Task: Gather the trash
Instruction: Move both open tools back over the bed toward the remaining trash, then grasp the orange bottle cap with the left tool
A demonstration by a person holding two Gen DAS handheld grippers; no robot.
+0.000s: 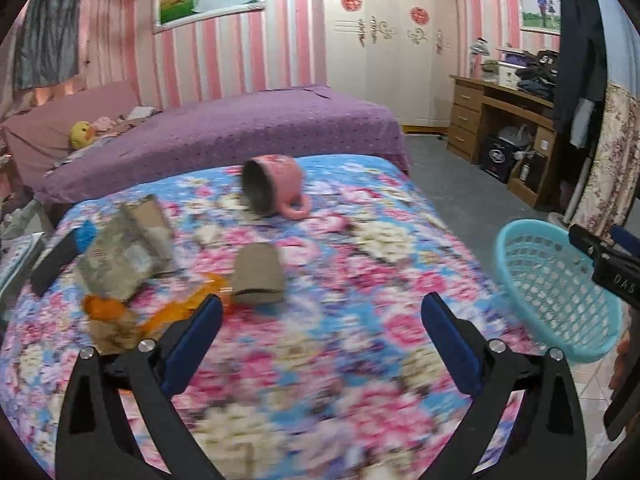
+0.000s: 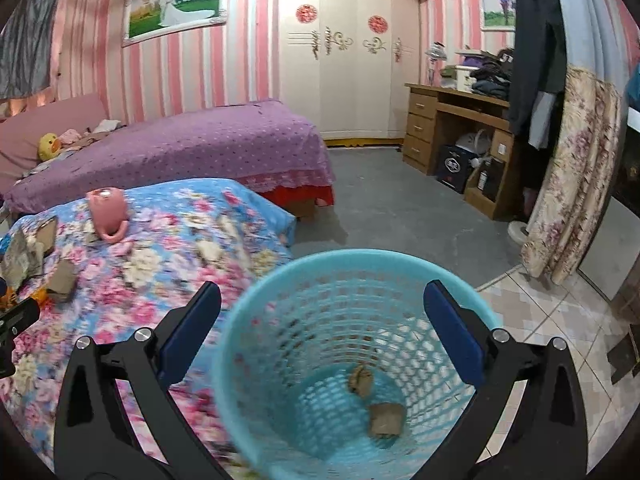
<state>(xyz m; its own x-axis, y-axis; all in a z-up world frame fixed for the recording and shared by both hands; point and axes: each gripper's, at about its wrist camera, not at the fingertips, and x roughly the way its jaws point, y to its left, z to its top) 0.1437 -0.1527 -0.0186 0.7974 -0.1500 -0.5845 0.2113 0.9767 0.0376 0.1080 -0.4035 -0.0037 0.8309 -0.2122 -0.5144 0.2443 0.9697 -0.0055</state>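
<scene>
Pink-striped bedroom; floral-covered surface in the foreground. Turquoise basket stands at its right edge, two brownish scraps on the basket floor. Right hand-held gripper above the basket mouth, jaws wide, nothing between them. Left hand-held gripper left of the basket, jaws wide, empty. Crumpled paper, cardboard pieces and a tipped pink mug lie further left of the basket

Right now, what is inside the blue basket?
The right wrist view shows two brownish scraps lying on the bottom of the blue basket. The near rim hides part of the floor, so more could be there.
</scene>
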